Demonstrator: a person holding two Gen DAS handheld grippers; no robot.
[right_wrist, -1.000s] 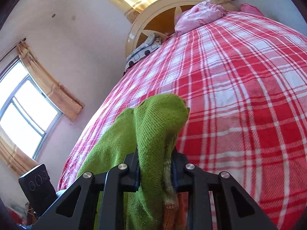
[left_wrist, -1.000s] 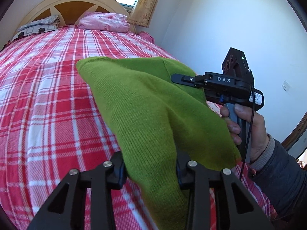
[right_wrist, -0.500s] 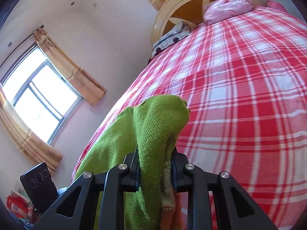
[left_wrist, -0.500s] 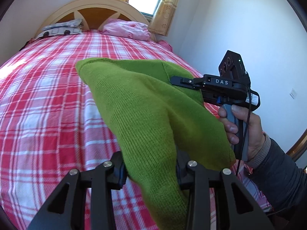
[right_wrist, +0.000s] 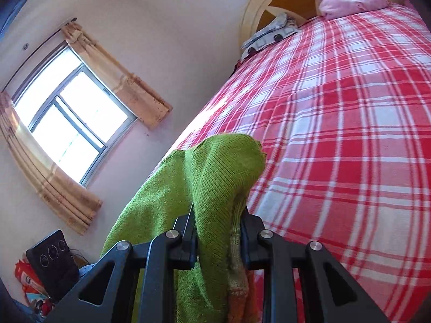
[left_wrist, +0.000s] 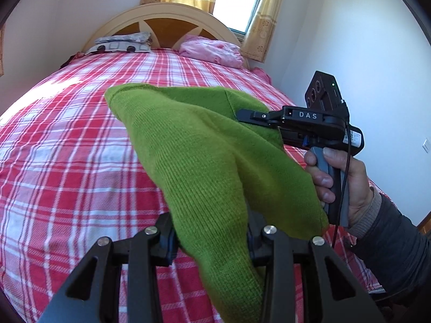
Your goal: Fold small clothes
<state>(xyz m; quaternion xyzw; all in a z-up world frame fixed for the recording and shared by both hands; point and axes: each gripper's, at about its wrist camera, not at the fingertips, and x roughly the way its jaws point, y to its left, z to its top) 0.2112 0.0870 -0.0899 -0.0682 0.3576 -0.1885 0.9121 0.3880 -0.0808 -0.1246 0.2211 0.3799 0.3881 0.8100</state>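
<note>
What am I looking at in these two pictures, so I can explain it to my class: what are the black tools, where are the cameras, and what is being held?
There is no robot. A person holds a hand-held black gripper with two fingers in each hand, and each gripper carries a camera looking along its fingers.

One picture is from the left gripper. It also shows the right gripper and the hand holding it. The other picture is from the right gripper itself.

Both grippers pinch one green knitted garment, held up above a bed with a red-and-white checked cover. At the headboard lie a patterned pillow and a pink bundle.
</note>
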